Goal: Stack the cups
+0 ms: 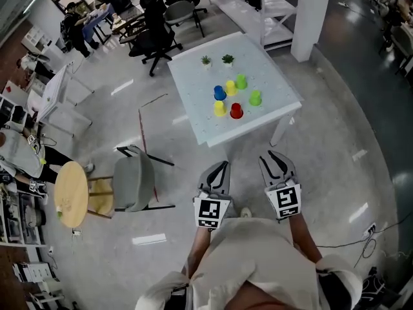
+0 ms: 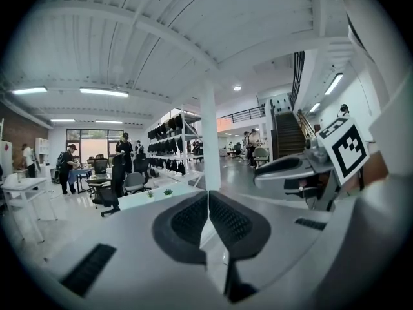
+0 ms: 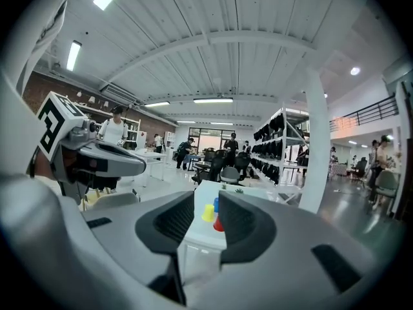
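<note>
Jaws carried nothing, left gripper (image 1: 223, 165) clenched, right gripper (image 1: 270, 154) slightly parted: we judged the six single cups (image 1: 230, 88), well ahead, beyond grasp.

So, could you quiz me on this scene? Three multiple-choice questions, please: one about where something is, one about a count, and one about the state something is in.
1. Where are the cups?
A) on top of the white table
B) underneath it
C) held in the tongs

2. How many cups are there?
A) four
B) six
C) nine

3. How do the left tongs stand?
A) wide open
B) clamped on a cup
C) closed, with nothing in them

Answers:
1 A: the head view shows every cup standing on the tabletop, well ahead of both tongs.
2 B: there is one blue cup, one red cup, two yellow and two green.
3 C: in the left gripper view the two dark pads meet at their tips, and nothing lies between them.
</note>
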`<action>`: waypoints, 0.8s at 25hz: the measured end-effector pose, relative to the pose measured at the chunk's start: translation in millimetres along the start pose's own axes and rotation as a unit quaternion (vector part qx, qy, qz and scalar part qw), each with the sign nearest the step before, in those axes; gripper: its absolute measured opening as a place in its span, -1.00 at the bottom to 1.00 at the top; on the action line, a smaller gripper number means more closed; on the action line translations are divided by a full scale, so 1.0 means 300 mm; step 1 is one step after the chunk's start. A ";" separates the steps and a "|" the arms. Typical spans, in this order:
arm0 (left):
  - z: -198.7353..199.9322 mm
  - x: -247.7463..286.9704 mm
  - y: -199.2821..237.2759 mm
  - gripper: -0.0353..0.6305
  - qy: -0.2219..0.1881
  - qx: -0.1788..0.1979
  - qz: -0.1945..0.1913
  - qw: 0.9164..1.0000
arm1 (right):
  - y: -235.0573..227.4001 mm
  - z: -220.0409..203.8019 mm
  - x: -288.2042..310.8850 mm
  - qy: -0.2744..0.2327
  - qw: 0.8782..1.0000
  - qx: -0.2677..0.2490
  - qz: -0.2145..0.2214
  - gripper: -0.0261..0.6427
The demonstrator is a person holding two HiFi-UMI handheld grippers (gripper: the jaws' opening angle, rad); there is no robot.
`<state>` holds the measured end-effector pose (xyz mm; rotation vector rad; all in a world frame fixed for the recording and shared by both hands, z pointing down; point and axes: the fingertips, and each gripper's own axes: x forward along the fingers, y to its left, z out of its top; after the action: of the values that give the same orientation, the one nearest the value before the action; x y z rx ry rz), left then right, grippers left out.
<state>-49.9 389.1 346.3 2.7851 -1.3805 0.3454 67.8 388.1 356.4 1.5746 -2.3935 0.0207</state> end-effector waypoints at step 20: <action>-0.022 0.239 0.209 -0.84 0.006 -0.004 -0.015 1.000 | -0.095 0.005 0.278 0.017 1.000 0.003 -0.014 -0.58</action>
<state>-58.4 295.3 361.8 2.7899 -1.3335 0.3540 62.5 301.2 370.8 1.5966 -2.3476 0.0479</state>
